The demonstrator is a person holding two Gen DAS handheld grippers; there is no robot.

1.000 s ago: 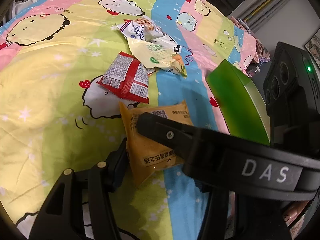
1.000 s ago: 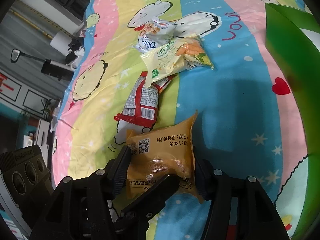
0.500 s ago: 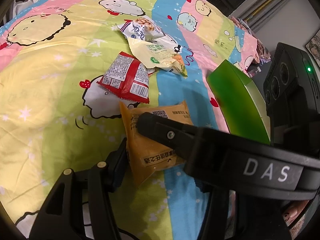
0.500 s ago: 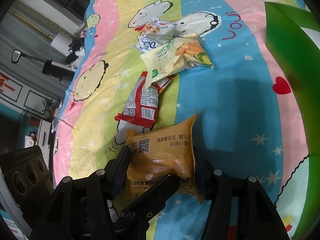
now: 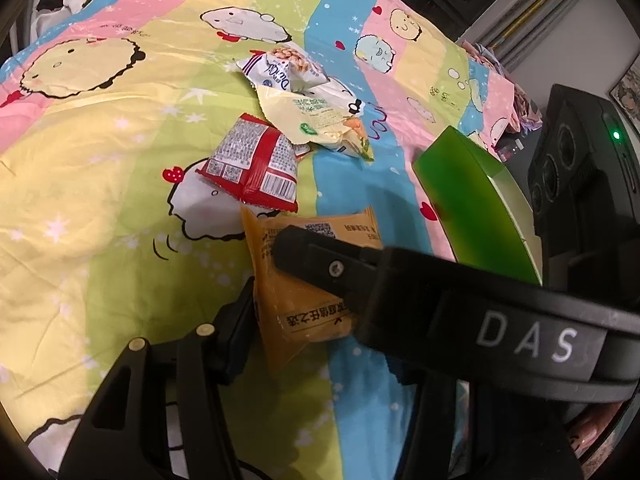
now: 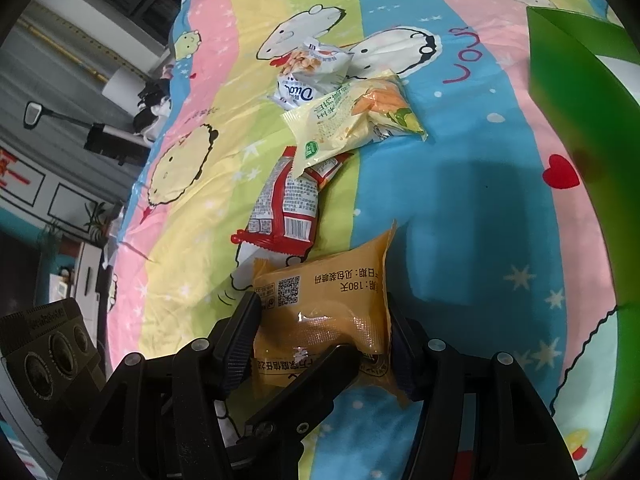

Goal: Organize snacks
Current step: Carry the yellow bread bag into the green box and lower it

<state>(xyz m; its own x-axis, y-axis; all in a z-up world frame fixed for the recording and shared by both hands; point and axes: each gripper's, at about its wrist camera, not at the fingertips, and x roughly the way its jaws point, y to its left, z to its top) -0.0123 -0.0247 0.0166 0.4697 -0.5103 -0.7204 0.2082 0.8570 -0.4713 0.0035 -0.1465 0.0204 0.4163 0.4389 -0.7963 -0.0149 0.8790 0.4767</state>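
Cartoon-print cotton bedsheet [image 6: 460, 208]; both tongs [image 6: 322, 340] [image 5: 308, 304] pinch one crinkly orange packet [image 6: 332, 300], left closing.

Both wrist views angled steeply down, close over bedspread [image 5: 100, 184]; shared: orange packet [image 6: 320, 312], snack pile, green box [image 5: 472, 208].

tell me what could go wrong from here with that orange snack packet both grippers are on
1. The orange plastic snack packet sits squeezed between the right gripper fingers while the closing left gripper presses on it too; its soft contents might get crushed.
2. Pulling the two grippers apart could tear the wrapper.
3. The red foil packet lies just beyond; dragging the orange one may scatter that pile away from the green box.
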